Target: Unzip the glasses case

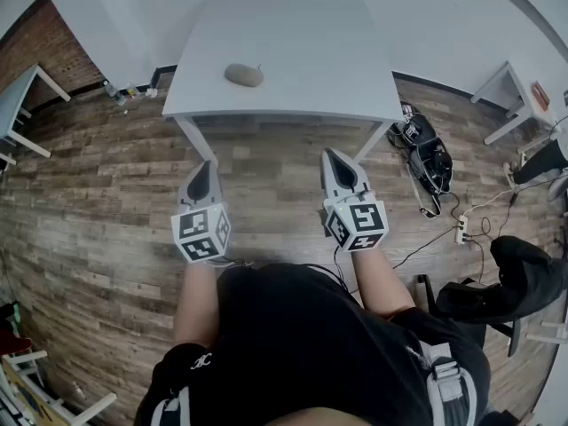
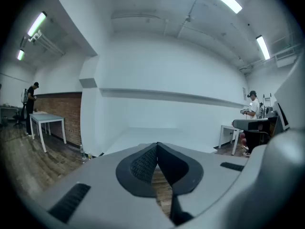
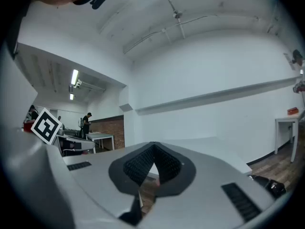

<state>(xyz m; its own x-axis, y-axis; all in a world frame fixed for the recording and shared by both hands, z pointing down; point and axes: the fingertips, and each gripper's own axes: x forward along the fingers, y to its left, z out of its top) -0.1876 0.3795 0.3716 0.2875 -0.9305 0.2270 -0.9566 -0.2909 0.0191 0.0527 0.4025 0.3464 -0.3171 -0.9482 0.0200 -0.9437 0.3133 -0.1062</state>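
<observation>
Lying on the white rectangular table (image 1: 293,34), the oval grey-beige glasses case (image 1: 244,75) sits well ahead of the left gripper (image 1: 206,167) and right gripper (image 1: 336,155), both closed, empty.

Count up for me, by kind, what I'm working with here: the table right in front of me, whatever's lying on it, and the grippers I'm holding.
Table: 1
Glasses case: 1
Grippers: 2, left gripper and right gripper
Total: 4
</observation>
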